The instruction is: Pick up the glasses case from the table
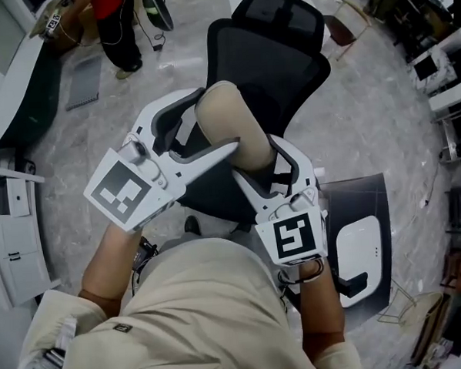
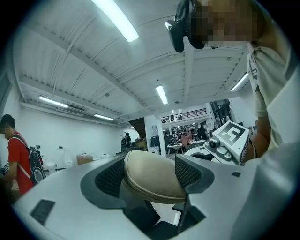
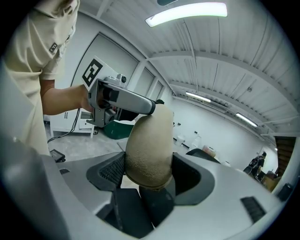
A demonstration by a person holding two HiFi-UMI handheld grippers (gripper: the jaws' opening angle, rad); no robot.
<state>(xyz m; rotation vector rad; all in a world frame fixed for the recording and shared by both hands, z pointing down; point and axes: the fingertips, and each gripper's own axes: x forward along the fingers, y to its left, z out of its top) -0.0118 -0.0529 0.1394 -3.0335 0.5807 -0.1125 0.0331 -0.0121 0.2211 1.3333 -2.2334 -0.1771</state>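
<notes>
A beige, oval glasses case (image 1: 234, 129) is held up in the air between both grippers, over a chair. My left gripper (image 1: 204, 131) comes in from the left and is shut on the case's upper end. My right gripper (image 1: 268, 170) comes up from below and is shut on its lower end. In the left gripper view the case (image 2: 152, 176) fills the gap between the dark ribbed pads (image 2: 111, 177), and the right gripper's marker cube (image 2: 230, 137) shows behind. In the right gripper view the case (image 3: 147, 145) stands upright between the pads (image 3: 111, 171), with the left gripper (image 3: 123, 99) on its top.
A black mesh office chair (image 1: 273, 39) stands on the marbled floor right under the case. A long white table (image 1: 9, 83) and a white cabinet (image 1: 17, 230) are at the left. A dark board (image 1: 370, 203) lies at the right. A person in red (image 1: 116, 24) stands at the far left.
</notes>
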